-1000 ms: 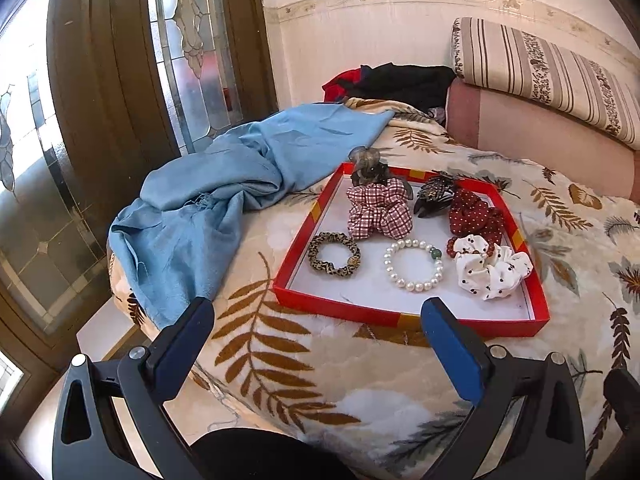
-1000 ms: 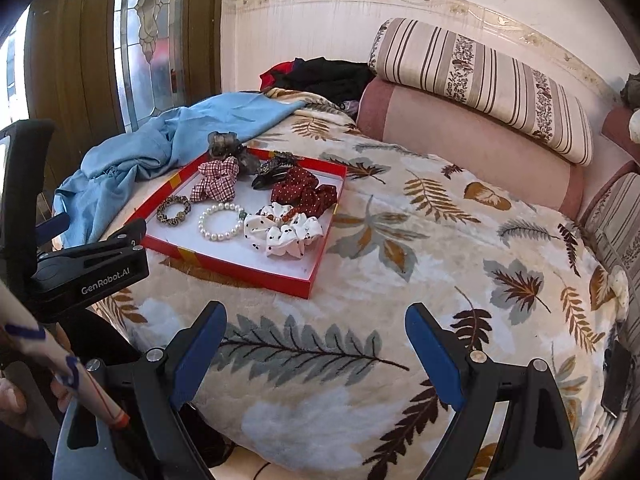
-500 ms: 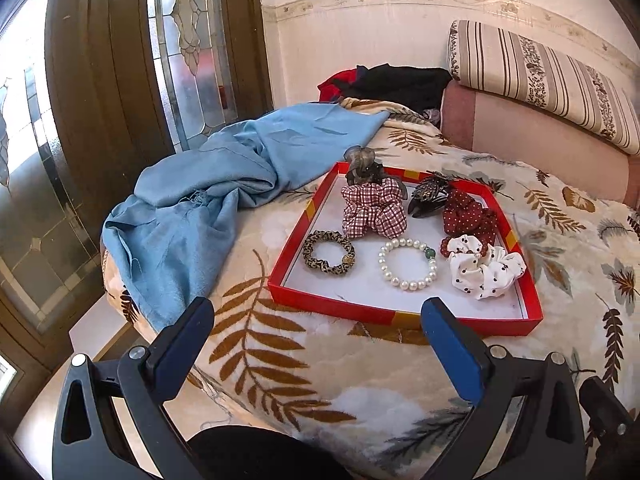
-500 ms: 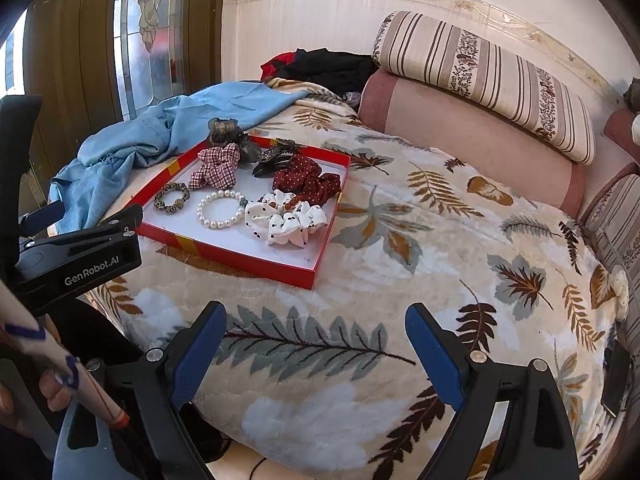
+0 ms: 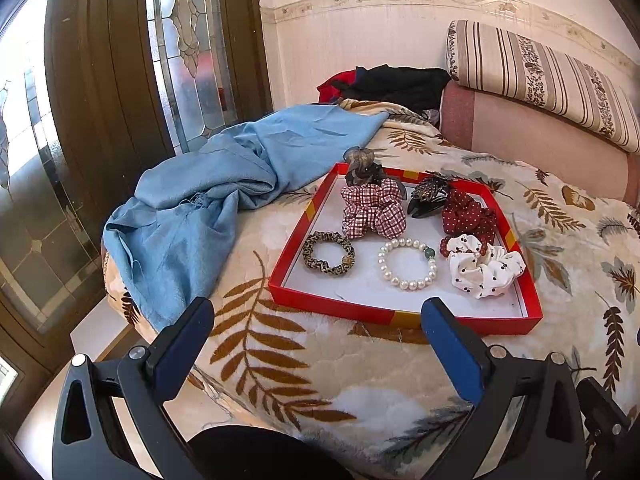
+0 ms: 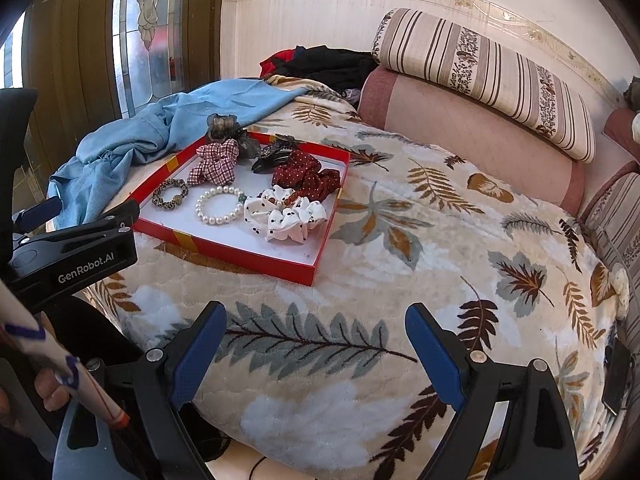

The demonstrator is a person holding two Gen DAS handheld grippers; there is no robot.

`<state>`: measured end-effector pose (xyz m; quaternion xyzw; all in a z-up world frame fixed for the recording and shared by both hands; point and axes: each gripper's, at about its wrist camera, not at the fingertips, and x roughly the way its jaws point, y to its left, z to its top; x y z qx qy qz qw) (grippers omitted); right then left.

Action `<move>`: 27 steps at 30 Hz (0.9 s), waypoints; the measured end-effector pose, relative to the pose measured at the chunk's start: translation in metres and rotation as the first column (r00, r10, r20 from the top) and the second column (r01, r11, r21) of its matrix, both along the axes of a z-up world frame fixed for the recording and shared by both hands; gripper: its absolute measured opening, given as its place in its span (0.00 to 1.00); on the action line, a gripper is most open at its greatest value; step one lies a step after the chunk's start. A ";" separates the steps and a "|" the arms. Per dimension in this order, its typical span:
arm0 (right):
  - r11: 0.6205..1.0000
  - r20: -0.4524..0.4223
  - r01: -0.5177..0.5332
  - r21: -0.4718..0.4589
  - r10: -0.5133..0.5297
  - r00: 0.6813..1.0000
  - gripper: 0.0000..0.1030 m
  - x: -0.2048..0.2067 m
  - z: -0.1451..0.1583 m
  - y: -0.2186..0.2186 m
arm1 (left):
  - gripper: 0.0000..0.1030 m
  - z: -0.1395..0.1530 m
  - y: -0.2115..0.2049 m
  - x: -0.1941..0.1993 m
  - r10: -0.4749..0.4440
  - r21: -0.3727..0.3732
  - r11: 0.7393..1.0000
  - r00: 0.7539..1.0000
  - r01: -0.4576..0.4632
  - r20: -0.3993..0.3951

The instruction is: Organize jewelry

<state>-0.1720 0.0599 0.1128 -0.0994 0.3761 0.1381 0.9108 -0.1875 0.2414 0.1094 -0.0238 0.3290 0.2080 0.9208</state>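
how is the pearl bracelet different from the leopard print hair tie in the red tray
The pearl bracelet is a ring of round white beads with one green bead; the leopard print hair tie is a tan-and-black fabric band with a gold bead. The bracelet's ring looks wider. The bracelet lies mid-tray, the hair tie nearer the left wall. Both lie flat on the red tray, untouched.

Left gripper (image 5: 318, 330): jaws spread wide, empty, blue pads (image 5: 182, 350) forward. Right gripper (image 6: 316, 336): jaws spread wide, empty. Left-hand fingers (image 6: 50, 398) visible at its lower left.
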 end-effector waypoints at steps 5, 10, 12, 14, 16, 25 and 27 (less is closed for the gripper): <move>1.000 0.001 0.003 0.000 -0.003 1.000 0.91 0.000 -0.001 -0.001 | 1.00 0.001 0.001 -0.001 -0.001 0.001 1.000 1.000 0.001 0.002; 1.000 0.001 0.001 -0.001 -0.001 1.000 0.91 0.000 -0.001 -0.001 | 1.00 0.001 0.001 -0.001 -0.002 0.002 1.000 1.000 0.002 0.003; 1.000 0.002 0.001 -0.001 -0.001 1.000 0.91 0.000 -0.001 -0.001 | 1.00 0.001 0.001 -0.002 -0.006 0.005 1.000 1.000 0.006 0.004; 1.000 0.002 0.001 -0.002 -0.001 1.000 0.91 0.000 -0.001 -0.001 | 1.00 0.001 0.000 -0.002 -0.010 0.011 1.000 1.000 0.009 0.002; 1.000 0.002 0.000 -0.001 0.000 1.000 0.91 0.000 0.000 0.000 | 1.00 0.001 -0.001 -0.003 -0.009 0.012 1.000 1.000 0.009 0.002; 1.000 0.003 0.001 -0.002 -0.001 1.000 0.91 0.000 -0.001 0.000 | 1.00 0.001 0.000 -0.003 -0.009 0.008 1.000 1.000 0.009 0.002; 1.000 0.003 0.001 -0.002 -0.001 1.000 0.91 0.000 -0.001 -0.001 | 1.00 0.001 -0.001 -0.003 -0.010 0.009 1.000 1.000 0.010 0.001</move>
